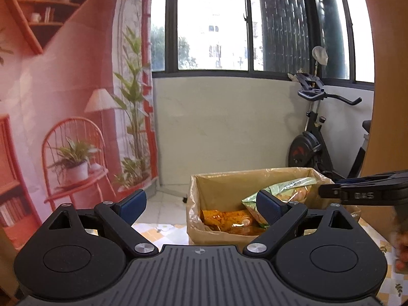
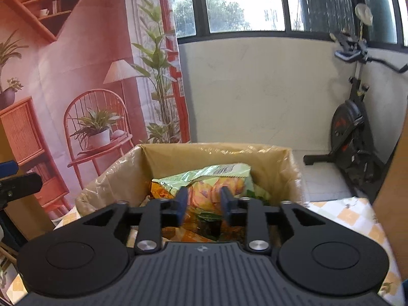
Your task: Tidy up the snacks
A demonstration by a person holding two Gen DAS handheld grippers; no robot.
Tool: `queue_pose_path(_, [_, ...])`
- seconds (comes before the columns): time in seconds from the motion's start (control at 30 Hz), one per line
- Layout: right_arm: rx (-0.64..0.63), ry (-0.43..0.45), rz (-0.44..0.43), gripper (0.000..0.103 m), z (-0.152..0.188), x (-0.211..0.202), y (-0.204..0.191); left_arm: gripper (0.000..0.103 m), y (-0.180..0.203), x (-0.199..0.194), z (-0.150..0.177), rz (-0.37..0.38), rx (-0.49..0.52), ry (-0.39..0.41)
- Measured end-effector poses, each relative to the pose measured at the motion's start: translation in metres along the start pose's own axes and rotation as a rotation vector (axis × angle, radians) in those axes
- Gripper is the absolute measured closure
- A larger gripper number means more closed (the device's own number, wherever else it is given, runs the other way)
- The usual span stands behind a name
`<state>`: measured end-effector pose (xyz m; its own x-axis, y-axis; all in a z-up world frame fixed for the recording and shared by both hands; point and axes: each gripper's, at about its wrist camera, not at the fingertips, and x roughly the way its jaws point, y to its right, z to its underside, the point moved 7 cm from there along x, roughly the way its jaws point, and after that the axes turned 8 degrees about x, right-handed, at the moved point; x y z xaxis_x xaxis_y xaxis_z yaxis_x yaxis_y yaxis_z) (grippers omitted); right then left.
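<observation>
From my left gripper (image 1: 201, 205) I see the blue pads spread wide with nothing between them; the left pad (image 1: 133, 203) hangs over the floor past the table's far edge, and the right pad (image 1: 267, 207) sits in front of the box's open top. Under it the table, covered in a yellow-and-white checked cloth (image 1: 163, 229), runs out to that far edge.

My right gripper (image 2: 202, 201) has its jaws set narrow, part-way apart, and the pads do not press on anything that I can make out. It points down over the near rim of the cardboard box (image 2: 278, 163). The green snack bag (image 2: 216, 173) shows in the gap between the pads but lies beyond them, inside the box, leaning toward the box's right wall in the left wrist view. Beside it, lower and toward the box's near left corner in that view, lies an orange snack bag (image 1: 227, 220). A clear plastic liner (image 2: 102, 191) folds over the box's rim.

The box stands at the far edge of the table. In the left wrist view the right gripper comes in from the right, just above the box's right rim.

Beyond the table are a pale wall, an exercise bike (image 1: 313, 140) at right, a printed backdrop (image 1: 71, 102) at left, and windows (image 1: 211, 23) above
</observation>
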<state>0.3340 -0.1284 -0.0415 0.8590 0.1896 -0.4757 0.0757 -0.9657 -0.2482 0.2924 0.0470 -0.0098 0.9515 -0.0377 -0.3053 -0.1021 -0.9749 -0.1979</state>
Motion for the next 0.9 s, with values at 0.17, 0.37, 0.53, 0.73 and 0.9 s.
queue_pose_path(0.17, [-0.013, 0.038, 0.006, 0.033, -0.004, -0.042, -0.004, 0.008, 0.003, -0.03, -0.01, 0.003, -0.002, 0.034])
queue_pose_path(0.37, [-0.049, 0.075, 0.03, 0.014, -0.003, -0.093, -0.013, 0.008, 0.008, -0.07, -0.02, -0.021, 0.046, 0.074])
queue_pose_path(0.53, [-0.064, 0.124, 0.077, 0.002, -0.003, -0.129, -0.025, 0.008, 0.005, -0.101, -0.026, -0.02, 0.026, 0.091])
queue_pose_path(0.73, [-0.046, 0.187, 0.095, 0.0, -0.005, -0.165, -0.037, 0.008, 0.004, -0.132, -0.036, -0.019, 0.038, 0.128])
queue_pose_path(0.9, [-0.04, 0.236, 0.089, 0.0, -0.009, -0.19, -0.043, 0.008, 0.0, -0.153, -0.043, -0.014, 0.017, 0.159])
